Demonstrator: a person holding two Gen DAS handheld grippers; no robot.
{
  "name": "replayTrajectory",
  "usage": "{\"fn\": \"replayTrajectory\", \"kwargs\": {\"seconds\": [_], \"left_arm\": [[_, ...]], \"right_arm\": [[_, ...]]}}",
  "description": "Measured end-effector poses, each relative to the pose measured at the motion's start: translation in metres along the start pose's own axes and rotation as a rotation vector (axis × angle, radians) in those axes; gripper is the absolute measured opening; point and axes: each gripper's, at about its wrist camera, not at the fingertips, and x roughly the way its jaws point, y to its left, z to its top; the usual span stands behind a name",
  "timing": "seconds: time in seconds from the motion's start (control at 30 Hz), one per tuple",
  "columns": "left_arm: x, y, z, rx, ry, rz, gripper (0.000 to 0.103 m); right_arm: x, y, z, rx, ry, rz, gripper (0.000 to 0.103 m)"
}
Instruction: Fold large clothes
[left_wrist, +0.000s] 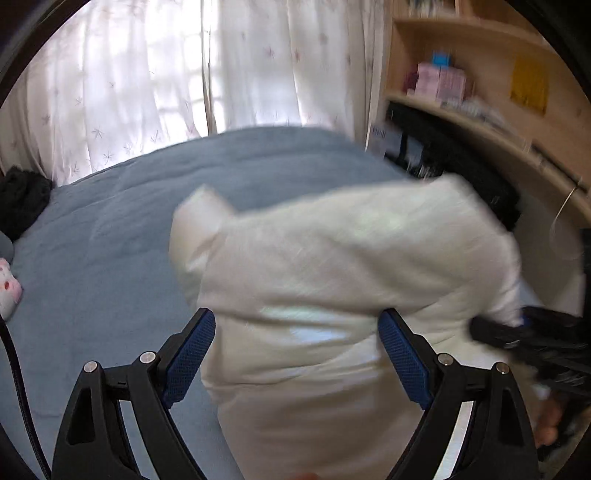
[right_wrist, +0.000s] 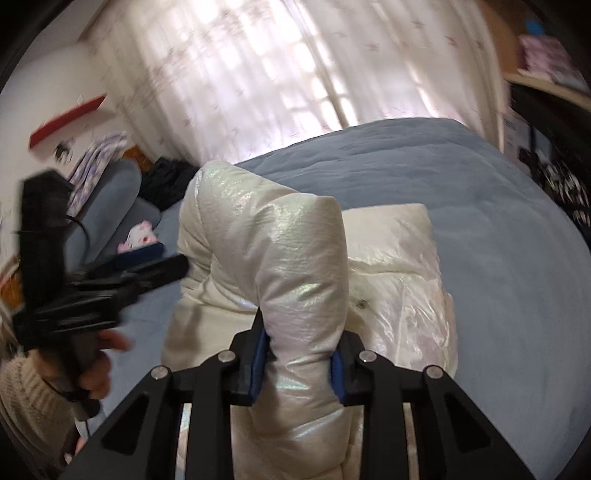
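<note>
A shiny white puffer jacket lies bunched on the blue bed. My left gripper is open, its blue-padded fingers wide apart on either side of the jacket's near part, and the jacket looks blurred. My right gripper is shut on a thick fold of the jacket and holds it raised above the rest of the jacket. The right gripper also shows at the right edge of the left wrist view. The left gripper appears blurred at the left of the right wrist view.
White curtains hang behind the bed. Wooden shelves with boxes stand at the right. Dark clothing and a pink-and-white plush lie at the bed's left side. A grey pillow lies near the headboard.
</note>
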Motion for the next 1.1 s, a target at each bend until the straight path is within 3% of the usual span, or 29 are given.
{"fn": "replayTrajectory", "kwargs": {"seconds": [0.17, 0.3, 0.5, 1.1], "left_arm": [[0.040, -0.029, 0.004, 0.030, 0.032, -0.029, 0.089], [0.067, -0.042, 0.004, 0.047, 0.063, -0.001, 0.091], [0.093, -0.021, -0.005, -0.033, 0.084, 0.019, 0.103], [0.129, 0.003, -0.047, -0.092, 0.000, -0.008, 0.103]], "right_arm": [[0.011, -0.069, -0.024, 0.267, -0.018, 0.082, 0.031], [0.029, -0.100, -0.041, 0.402, -0.037, 0.143, 0.034], [0.053, -0.097, -0.057, 0.368, -0.076, 0.130, 0.036], [0.072, -0.096, -0.075, 0.333, -0.092, 0.135, 0.037]]}}
